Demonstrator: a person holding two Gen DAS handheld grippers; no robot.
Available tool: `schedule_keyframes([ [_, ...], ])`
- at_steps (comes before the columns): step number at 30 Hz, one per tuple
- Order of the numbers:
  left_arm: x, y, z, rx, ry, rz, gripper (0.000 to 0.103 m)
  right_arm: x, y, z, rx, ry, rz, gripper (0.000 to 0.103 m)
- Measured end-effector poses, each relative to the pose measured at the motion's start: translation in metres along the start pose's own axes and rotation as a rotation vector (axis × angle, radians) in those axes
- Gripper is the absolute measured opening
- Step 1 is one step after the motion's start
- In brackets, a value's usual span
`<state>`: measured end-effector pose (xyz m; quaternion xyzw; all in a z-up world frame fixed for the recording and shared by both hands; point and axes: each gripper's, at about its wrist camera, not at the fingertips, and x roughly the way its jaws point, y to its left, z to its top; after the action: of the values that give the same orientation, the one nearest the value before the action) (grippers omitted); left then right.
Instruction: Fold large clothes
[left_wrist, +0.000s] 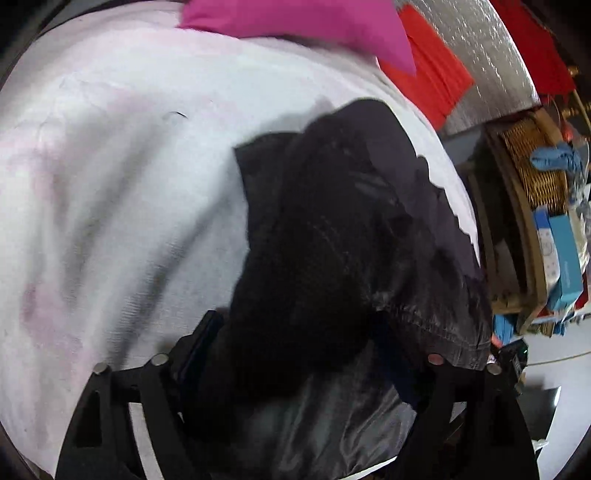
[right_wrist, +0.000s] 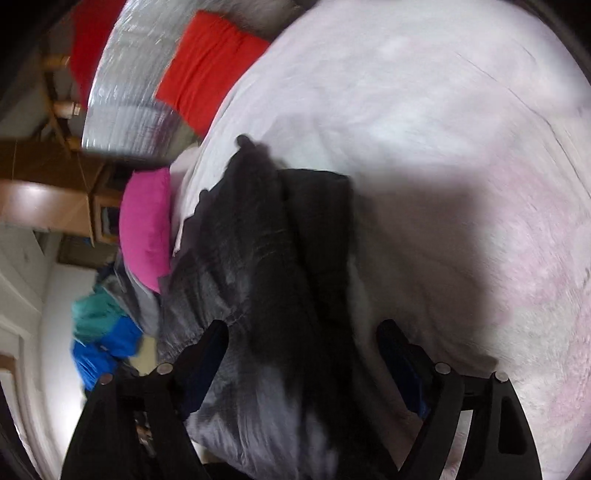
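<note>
A dark garment (left_wrist: 332, 236) lies bunched on the white bedsheet (left_wrist: 129, 177), near the edge of the bed, with a pink pillow (left_wrist: 303, 22) and a red cloth (left_wrist: 432, 85) further up. The left gripper (left_wrist: 299, 354) hangs over one end of it, fingers (left_wrist: 199, 350) spread wide with the fabric loose between them, not pinched. The right gripper (right_wrist: 306, 354) stands over the other end, its fingers (right_wrist: 402, 365) likewise released, the cloth running between them untouched by the pads.
</note>
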<state>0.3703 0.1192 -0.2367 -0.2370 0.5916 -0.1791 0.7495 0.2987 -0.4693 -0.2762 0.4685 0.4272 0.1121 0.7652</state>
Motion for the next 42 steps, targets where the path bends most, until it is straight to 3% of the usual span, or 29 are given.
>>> schedule_keyframes([
  [3, 0.005, -0.005, 0.0, -0.005, -0.013, -0.014, 0.088, 0.01, 0.014, -0.005, -0.063, -0.022, -0.078, 0.085],
  [5, 0.006, -0.004, 0.003, -0.035, -0.05, -0.053, 0.086, 0.016, 0.024, -0.006, -0.098, -0.054, -0.156, 0.071],
  [7, 0.007, -0.008, 0.005, -0.037, -0.085, -0.097, 0.086, 0.022, 0.031, -0.006, -0.101, -0.066, -0.161, 0.043],
  [11, 0.015, -0.022, 0.01, -0.008, -0.106, -0.05, 0.064, 0.028, 0.047, -0.004, -0.141, -0.117, -0.235, 0.036],
  [15, 0.016, -0.026, 0.018, -0.042, -0.147, -0.052, 0.048, 0.03, 0.057, 0.004, -0.16, -0.162, -0.272, 0.031],
  [18, 0.013, -0.033, 0.027, -0.04, -0.202, -0.043, 0.043, 0.033, 0.072, 0.009, -0.21, -0.221, -0.32, 0.029],
  [24, 0.015, -0.038, 0.053, -0.078, -0.299, -0.045, 0.043, 0.042, 0.083, 0.026, -0.191, -0.332, -0.309, 0.028],
  [26, 0.018, -0.038, 0.059, -0.072, -0.329, -0.012, 0.043, 0.05, 0.077, 0.033, -0.166, -0.334, -0.309, 0.028],
  [29, 0.039, -0.037, 0.064, -0.097, -0.275, 0.025, 0.051, 0.057, 0.066, 0.038, -0.134, -0.306, -0.303, 0.03],
  [32, 0.05, -0.034, 0.067, -0.121, -0.205, -0.005, 0.066, 0.051, 0.057, 0.04, -0.085, -0.278, -0.263, 0.038],
  [33, 0.05, -0.033, 0.066, -0.127, -0.2, -0.016, 0.066, 0.048, 0.054, 0.04, -0.072, -0.27, -0.259, 0.04],
  [36, 0.042, -0.026, 0.062, -0.158, -0.185, -0.039, 0.068, 0.044, 0.05, 0.039, -0.04, -0.237, -0.262, 0.062],
  [38, 0.035, -0.018, 0.059, -0.187, -0.168, -0.077, 0.068, 0.043, 0.057, 0.04, -0.038, -0.226, -0.247, 0.062],
  [42, 0.016, -0.009, 0.049, -0.221, -0.185, -0.108, 0.071, 0.029, 0.05, 0.03, -0.034, -0.201, -0.226, 0.072],
])
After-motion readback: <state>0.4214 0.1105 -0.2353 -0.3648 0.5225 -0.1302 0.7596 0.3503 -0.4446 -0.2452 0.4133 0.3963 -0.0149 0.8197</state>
